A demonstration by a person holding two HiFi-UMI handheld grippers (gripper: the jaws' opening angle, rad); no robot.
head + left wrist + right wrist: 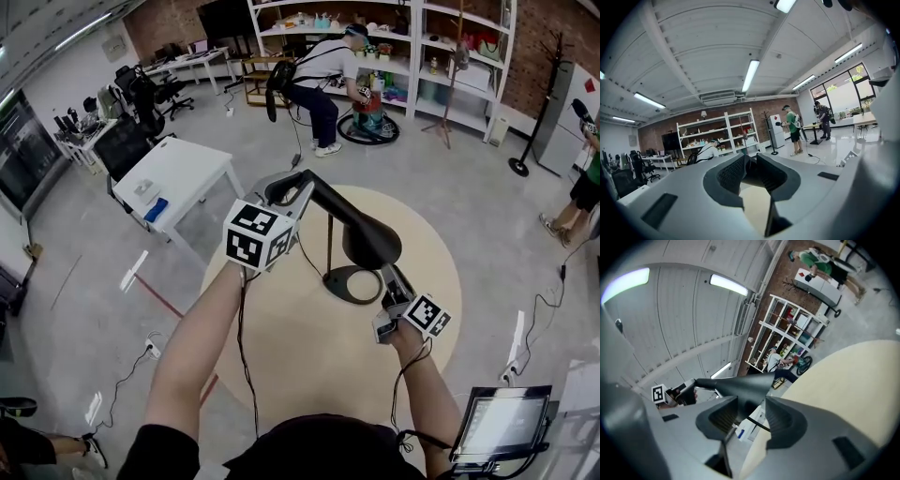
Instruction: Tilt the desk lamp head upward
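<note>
Black matte desk lamp stands near the middle of the round pale-beige surface. It rests on a flat round black base with a thin upright black stem. The long black lamp arm slopes down from the upper left to the black cone-shaped lamp head. The lamp head faces down at the surface, just above the base.

Left tool: jaws closed on the rear end of the lamp arm. Its own view shows a dark part pinched in a narrow gap. The right gripper view shows this tool gripping the arm's far end.

Right tool: reaches up from below with its jaws apart. The lower edge of the lamp head sits between them. Background shows between the head and one jaw, so the tool is not clamped.

Step, as judged: the grasp on the head is being set up. The tilt is not yet begun, since the head points downward.

Next move, as judged:
- Close the right tool on the head's edge.
- Swing the head upward about its joint.
- Keep the left tool steady on the arm so the base neither lifts nor slides.

The joint between arm and head cannot be made out.
</note>
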